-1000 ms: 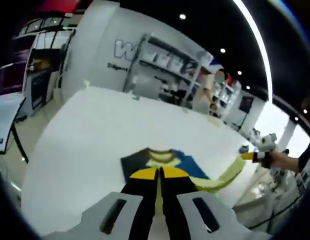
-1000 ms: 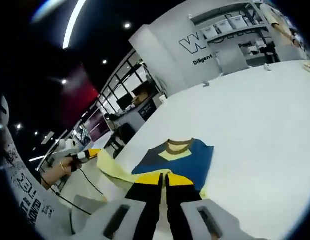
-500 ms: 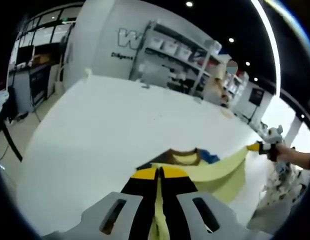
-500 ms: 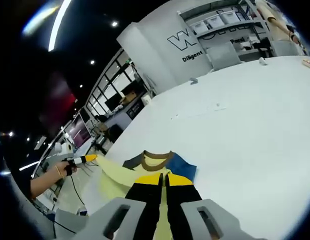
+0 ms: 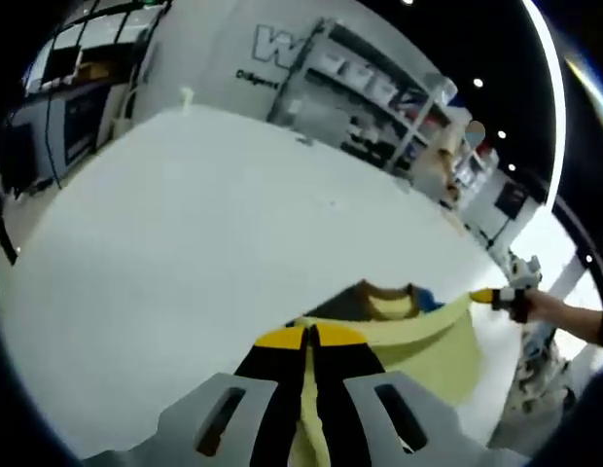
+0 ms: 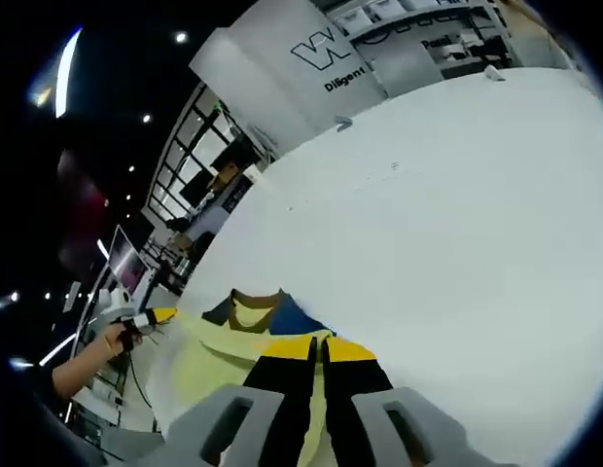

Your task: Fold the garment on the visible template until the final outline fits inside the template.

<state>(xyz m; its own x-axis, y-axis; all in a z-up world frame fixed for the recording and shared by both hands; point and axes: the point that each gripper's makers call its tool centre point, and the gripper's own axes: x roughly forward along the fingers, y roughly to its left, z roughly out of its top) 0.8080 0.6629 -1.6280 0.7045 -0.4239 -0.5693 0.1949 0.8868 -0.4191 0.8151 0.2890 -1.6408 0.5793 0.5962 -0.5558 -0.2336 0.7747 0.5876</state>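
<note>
A pale yellow and blue garment (image 5: 418,336) with a brown collar lies partly on the white table (image 5: 185,224), its yellow hem lifted and stretched between both grippers. My left gripper (image 5: 309,339) is shut on one corner of the yellow hem. The right gripper (image 5: 498,298) comes in at the right, held by a hand, pinching the other corner. In the right gripper view the garment (image 6: 245,326) shows its collar and blue patch, my right gripper (image 6: 318,345) is shut on the hem, and the left gripper (image 6: 151,317) appears at the left in a hand.
The white table (image 6: 447,204) stretches far beyond the garment. Shelving (image 5: 370,88) and a white wall with lettering (image 6: 326,53) stand behind it. Desks and monitors (image 6: 199,199) line the room's side. A person's forearm (image 5: 574,316) reaches in near the table's edge.
Both grippers have carried the yellow hem farther up over the garment toward the collar; less blue fabric shows now. Both views have tilted lower toward the table.
</note>
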